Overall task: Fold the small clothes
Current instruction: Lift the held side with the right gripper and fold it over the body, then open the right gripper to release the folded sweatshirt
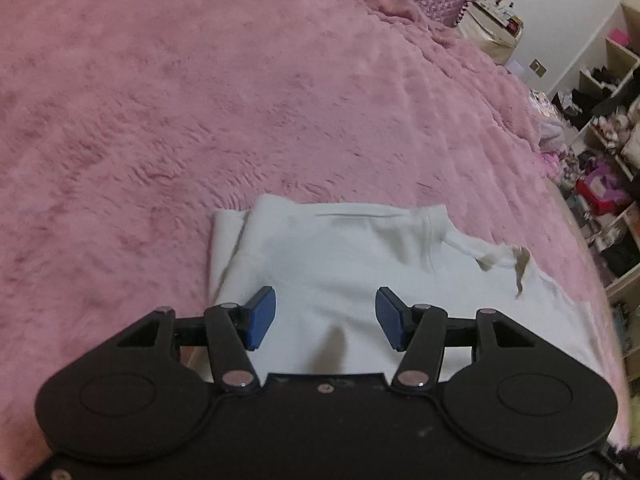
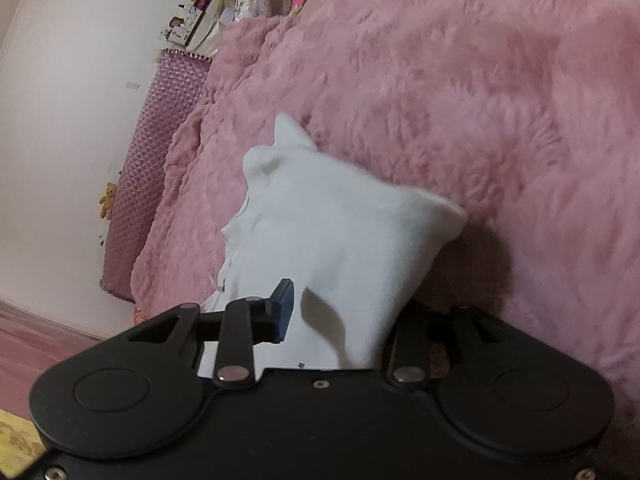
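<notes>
Lying flat on the fluffy pink bed cover [image 1: 200,100]: the small white cotton garment [image 1: 340,256], already partly folded, with one layer doubled over along its far-left edge and a loose white strap end [image 1: 496,258] trailing off to the right.

Hovering just above the near part of that garment: the left claw [image 1: 326,316], standing well open, blue pads wide apart, gripping nothing.

Working at another edge of the white cloth [image 2: 340,220]: the right claw [image 2: 344,316], standing partly open, with a raised fold of fabric sitting between its fingers. Showing clear of the cloth on the near side: one blue pad [image 2: 285,308]. Lying hidden under the drape: the other pad, so apparently letting go, not pinching.

Judging the step in hand as setting down one fold and lining up the next. Doing it well probably means:
- pulling the right claw straight back, so no fabric is dragged along and the fold stays put;
- lowering the left claw onto a single edge, not pinching through both layers;
- tucking the strap end inside before folding over;
- moving slowly, since the plush cover is likely snagging and bunching thin cloth.
</notes>
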A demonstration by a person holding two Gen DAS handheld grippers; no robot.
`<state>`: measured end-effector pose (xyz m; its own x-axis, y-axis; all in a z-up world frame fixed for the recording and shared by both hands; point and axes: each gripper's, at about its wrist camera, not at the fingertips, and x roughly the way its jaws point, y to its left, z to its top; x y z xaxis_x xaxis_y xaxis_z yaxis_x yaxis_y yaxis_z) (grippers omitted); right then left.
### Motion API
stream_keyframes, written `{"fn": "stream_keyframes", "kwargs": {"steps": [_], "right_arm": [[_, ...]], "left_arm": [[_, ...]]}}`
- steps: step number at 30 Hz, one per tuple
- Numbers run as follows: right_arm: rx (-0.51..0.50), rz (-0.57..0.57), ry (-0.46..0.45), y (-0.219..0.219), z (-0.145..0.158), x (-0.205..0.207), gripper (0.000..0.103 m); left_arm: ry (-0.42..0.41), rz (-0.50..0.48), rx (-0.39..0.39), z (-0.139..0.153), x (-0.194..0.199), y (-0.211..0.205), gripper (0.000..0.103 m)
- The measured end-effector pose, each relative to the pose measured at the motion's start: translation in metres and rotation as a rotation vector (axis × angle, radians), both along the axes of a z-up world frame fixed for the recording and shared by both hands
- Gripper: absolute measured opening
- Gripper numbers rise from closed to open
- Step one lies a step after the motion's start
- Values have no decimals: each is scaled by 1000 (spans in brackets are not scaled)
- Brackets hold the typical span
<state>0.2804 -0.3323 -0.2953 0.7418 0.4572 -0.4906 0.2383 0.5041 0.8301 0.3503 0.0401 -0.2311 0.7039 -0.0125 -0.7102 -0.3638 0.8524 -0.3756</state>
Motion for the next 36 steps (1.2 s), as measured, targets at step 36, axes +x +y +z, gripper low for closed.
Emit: {"fn": "stream_keyframes", "kwargs": {"steps": [36], "right_arm": [[-715,834,-420,353,28,-58,12]], "left_arm": [[-117,226,-207,36,-158,109,63]]}}
